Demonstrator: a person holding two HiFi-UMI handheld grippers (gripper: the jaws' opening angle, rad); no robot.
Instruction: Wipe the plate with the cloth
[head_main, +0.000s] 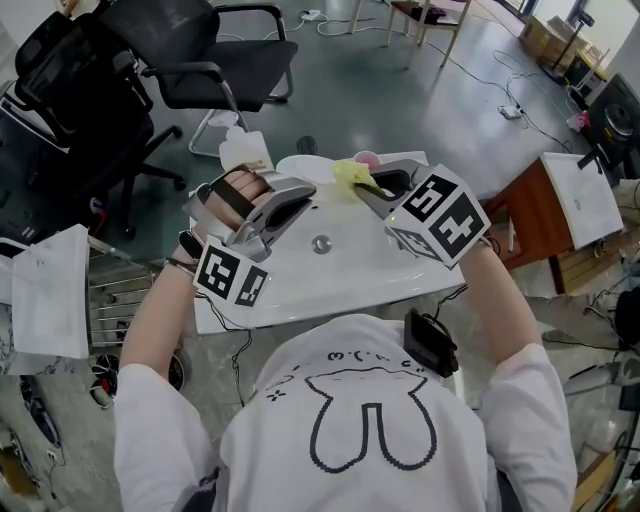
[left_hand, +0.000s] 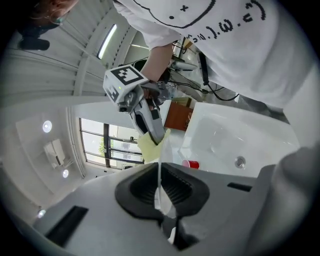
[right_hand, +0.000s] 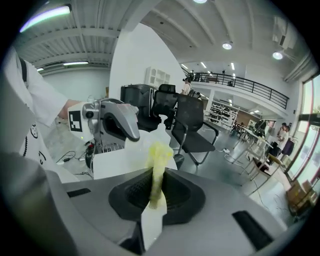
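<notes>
**Status.** I judge the wipe to be at its start or in its first strokes. The plate is gripped, the cloth is gripped, and the cloth is up against the plate. No smear, water film or clean/dirty boundary shows on the plate, so how much has been wiped cannot be told. I count the whole face and the back as left to do.

**Left gripper** (head_main: 296, 196): the jaws are narrow and clamped on the rim of the plate (left_hand: 161, 200). The plate is held on edge in the air above the far edge of the sink (head_main: 340, 275), not resting on it. The left gripper view shows it edge-on as a thin pale line. It is white, thin-walled and smooth, probably glazed or hard plastic. I expect it to be slippery under the pads, so the grip needs watching once sideways pressure comes on.

**Cloth** (head_main: 352, 176): pale yellow and soft, bunched into a crumpled wad with no flat fold. It lies against one face of the plate near the upper rim. The exact contact patch is hidden.

**Right gripper** (head_main: 366, 186): the jaws are closed on the cloth. The wad sticks out past the dark ribbed pads (right_hand: 176, 194).

**Sink:** white, glossy and shallow, a moulded basin with rounded corners and a round metal drain (head_main: 321, 243) near its middle. A small red cup (head_main: 368, 157) is at the far edge, just beyond the cloth.
</notes>
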